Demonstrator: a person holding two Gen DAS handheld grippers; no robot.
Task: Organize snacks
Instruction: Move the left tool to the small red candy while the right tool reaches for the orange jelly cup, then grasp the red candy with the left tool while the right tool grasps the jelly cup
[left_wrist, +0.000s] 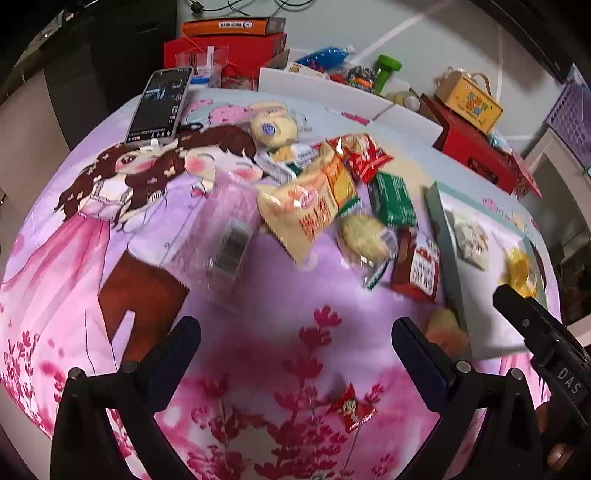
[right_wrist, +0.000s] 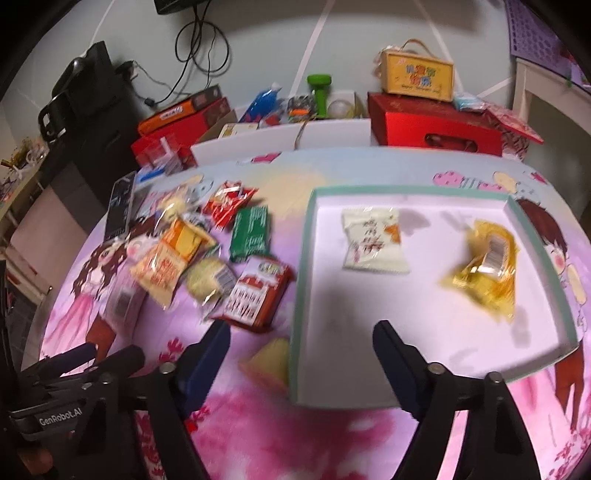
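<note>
Snacks (left_wrist: 325, 199) lie heaped on the cartoon-printed surface (left_wrist: 258, 332), just left of the mint-rimmed tray (right_wrist: 301, 273) holding a white packet (right_wrist: 373, 240) and yellow packet (right_wrist: 487, 266). Left claw (left_wrist: 295, 332) and right claw (right_wrist: 301, 336) both hover spread, empty.

Right gripper (right_wrist: 301, 334) hangs empty over near-left corner of teal-rimmed tray (right_wrist: 301, 258), jaws spread wide. Inside tray: white snack packet (right_wrist: 373, 240) left, yellow wrapped snack (right_wrist: 487, 266) right, well apart. Left of tray, loose pile on cartoon tablecloth (right_wrist: 295, 435): green packet (right_wrist: 251, 234), red box (right_wrist: 255, 295), red packet (right_wrist: 229, 205), round biscuit pack (right_wrist: 208, 282). Yellow piece (right_wrist: 269, 360) just beside tray's near-left edge, blurred. Left gripper (right_wrist: 110, 354) at lower left. Phone (right_wrist: 120, 206) far left.
</note>
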